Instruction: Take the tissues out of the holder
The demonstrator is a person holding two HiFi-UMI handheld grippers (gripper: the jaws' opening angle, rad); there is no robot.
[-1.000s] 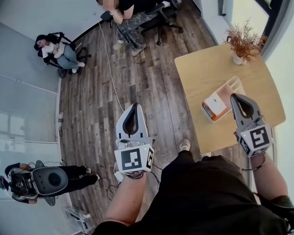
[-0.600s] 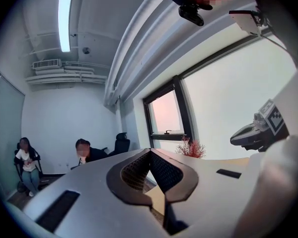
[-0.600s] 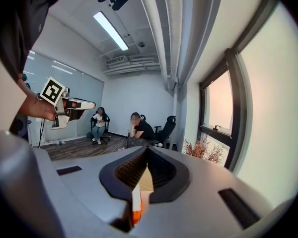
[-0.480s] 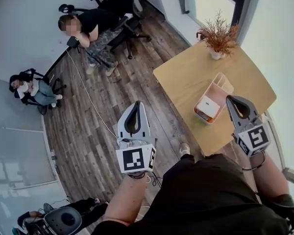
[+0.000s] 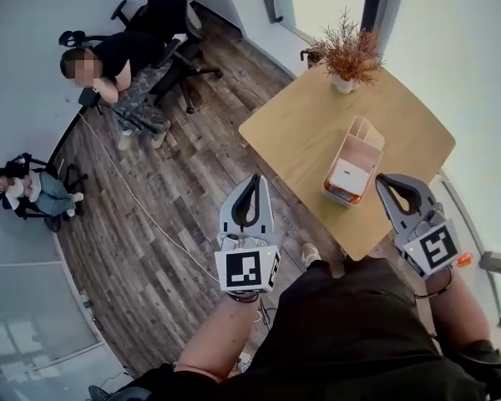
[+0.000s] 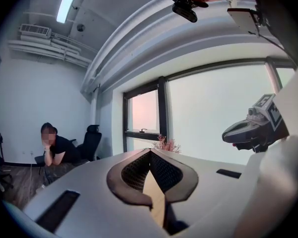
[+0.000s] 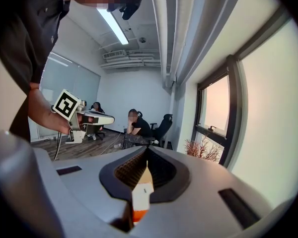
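Note:
A pale open-sided tissue holder [image 5: 361, 139] stands on the wooden table [image 5: 301, 132], near its front edge. A white tissue pack with an orange end [image 5: 347, 177] lies inside it. My right gripper [image 5: 383, 180] hovers just right of the holder's near end, its jaws shut and empty. Through the slit under its tips, the right gripper view shows the white and orange pack [image 7: 141, 195]. My left gripper [image 5: 252, 179] is held over the floor left of the table, jaws shut with nothing in them. The left gripper view shows table wood [image 6: 156, 205] below its shut tips [image 6: 150, 151].
A potted dry plant [image 5: 347, 54] stands at the table's far edge by the window. Two people sit on office chairs, one [image 5: 108, 65] at the back and one [image 5: 21, 190] at the left. A cable [image 5: 142, 207] runs across the wood floor.
The head view has swung right, so the table and holder now sit nearer the middle. Both grippers stay shut; the right one has come closer to the holder's near end.

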